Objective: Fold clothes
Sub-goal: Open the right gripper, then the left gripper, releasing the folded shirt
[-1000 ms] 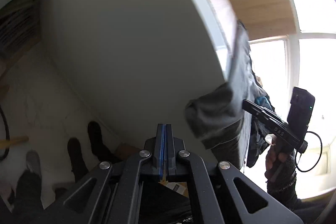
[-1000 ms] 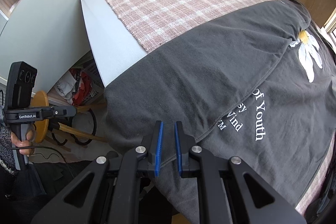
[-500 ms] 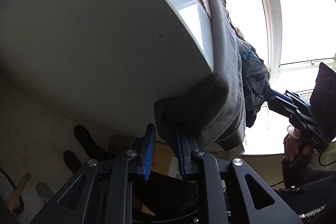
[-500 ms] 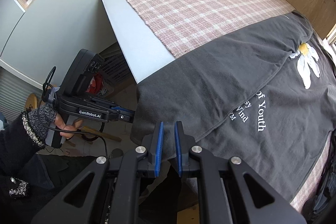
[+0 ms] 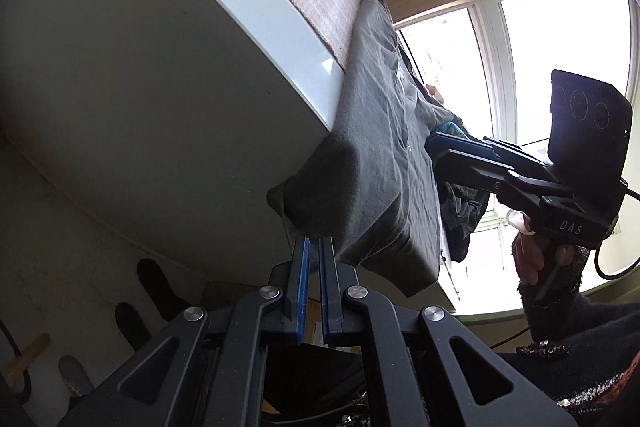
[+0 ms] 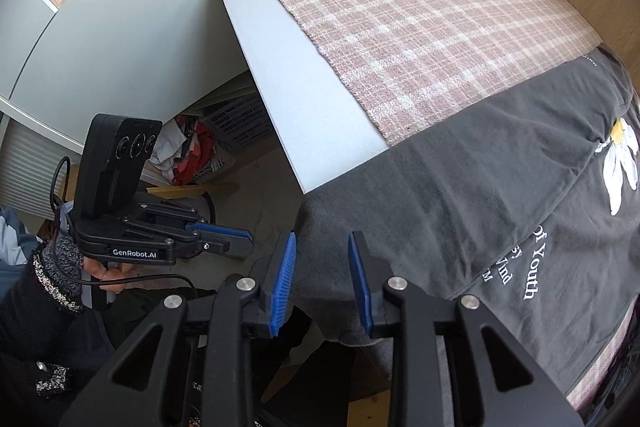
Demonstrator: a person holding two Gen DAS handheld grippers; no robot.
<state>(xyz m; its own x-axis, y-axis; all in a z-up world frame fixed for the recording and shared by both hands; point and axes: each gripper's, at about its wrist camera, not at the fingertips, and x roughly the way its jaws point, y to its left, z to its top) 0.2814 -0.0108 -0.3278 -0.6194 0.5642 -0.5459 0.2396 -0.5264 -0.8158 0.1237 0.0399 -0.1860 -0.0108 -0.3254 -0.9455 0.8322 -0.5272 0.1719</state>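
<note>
Dark grey T-shirt draped over bench edge, left tool nearly closed beneath its hanging corner, right tool spread wide above hem, ready to grip.

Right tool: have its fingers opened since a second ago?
Yes. The right tool has spread wide astride the grey shirt hem at the table corner.

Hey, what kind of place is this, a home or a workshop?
Most likely a home: a laundry basket full of clothes, a plaid cloth over the white table, and big windows.
</note>
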